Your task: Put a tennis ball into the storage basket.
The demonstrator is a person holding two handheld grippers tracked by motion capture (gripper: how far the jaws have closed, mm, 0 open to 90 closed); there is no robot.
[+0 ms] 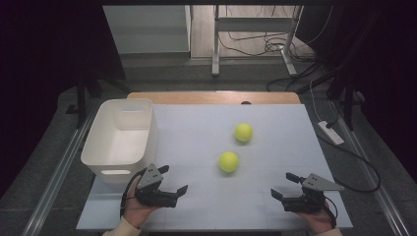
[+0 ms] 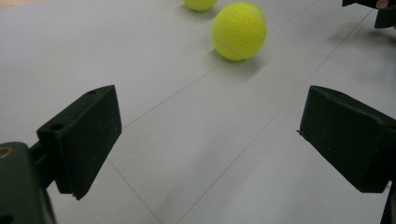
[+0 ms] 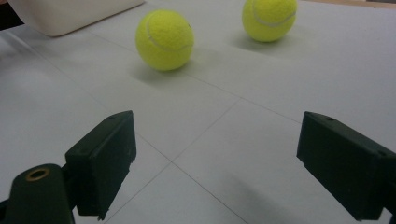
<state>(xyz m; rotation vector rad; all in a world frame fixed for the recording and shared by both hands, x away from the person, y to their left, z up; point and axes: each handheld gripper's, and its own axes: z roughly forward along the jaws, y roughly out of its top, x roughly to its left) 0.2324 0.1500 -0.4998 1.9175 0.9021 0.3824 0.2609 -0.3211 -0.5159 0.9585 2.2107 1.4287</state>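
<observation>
— Tennis balls, two, yellow-green. Where do they lie?

— Nearer tennis ball (image 1: 228,162) sits on the white table top (image 1: 196,206) around its middle; I log it also in the left gripper view (image 2: 239,31) and the right gripper view (image 3: 164,40). Farther tennis ball (image 1: 243,132) lies just beyond it, a little to the right, the two near each other but apart (image 3: 269,17). Both rest free on the surface.

— Grippers?

— Left gripper (image 1: 174,179), held in the left hand (image 1: 135,209) at the near left of the table: jaws spread wide with bare table between them (image 2: 210,140), pointed toward the nearer ball, which is well short of the jaw tips. Right gripper (image 1: 285,186), in the right hand (image 1: 319,221) at the near right: jaws likewise spread, nothing between them (image 3: 217,154), aimed across at both balls.

— Other items?

— One white plastic bin (image 1: 101,142), rectangular, with a handle slot in its near wall, standing on the left edge of the table just beyond my left gripper. A wooden edge (image 1: 211,97) shows along the far side of the table.
</observation>
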